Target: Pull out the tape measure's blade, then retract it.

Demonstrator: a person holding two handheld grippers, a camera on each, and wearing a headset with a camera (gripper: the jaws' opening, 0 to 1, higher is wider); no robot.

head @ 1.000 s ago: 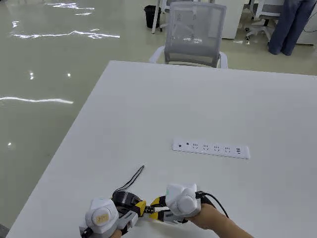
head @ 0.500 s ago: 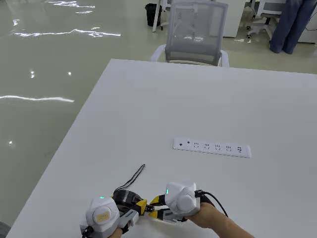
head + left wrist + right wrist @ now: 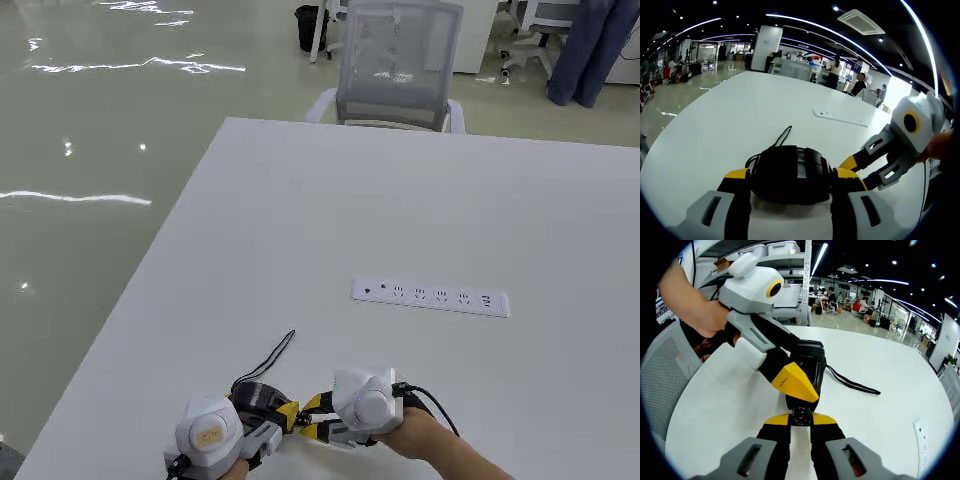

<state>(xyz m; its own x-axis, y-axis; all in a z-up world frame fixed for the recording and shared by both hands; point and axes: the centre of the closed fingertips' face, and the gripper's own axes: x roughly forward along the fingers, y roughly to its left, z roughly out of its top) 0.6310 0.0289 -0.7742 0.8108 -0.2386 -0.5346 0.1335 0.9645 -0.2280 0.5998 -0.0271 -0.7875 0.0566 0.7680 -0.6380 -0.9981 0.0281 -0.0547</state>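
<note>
1. The tape measure [image 3: 258,398] lies on the white table [image 3: 400,200] near its front left corner, between the two grippers.
2. The left gripper [image 3: 790,175] is clenched across the black case, one yellow-tipped jaw on each side.
3. The right gripper [image 3: 801,417] has its jaws closed together on the blade tip [image 3: 801,413], right at the case's mouth. No length of blade shows outside the case.
4. The case's long axis runs along the line between the grippers, with its mouth pointing at the right gripper.
5. The black strap [image 3: 268,357] leaves the opposite end and trails across the table away from the person.
6. A white power strip [image 3: 430,297] lies well apart, farther up the table.
</note>
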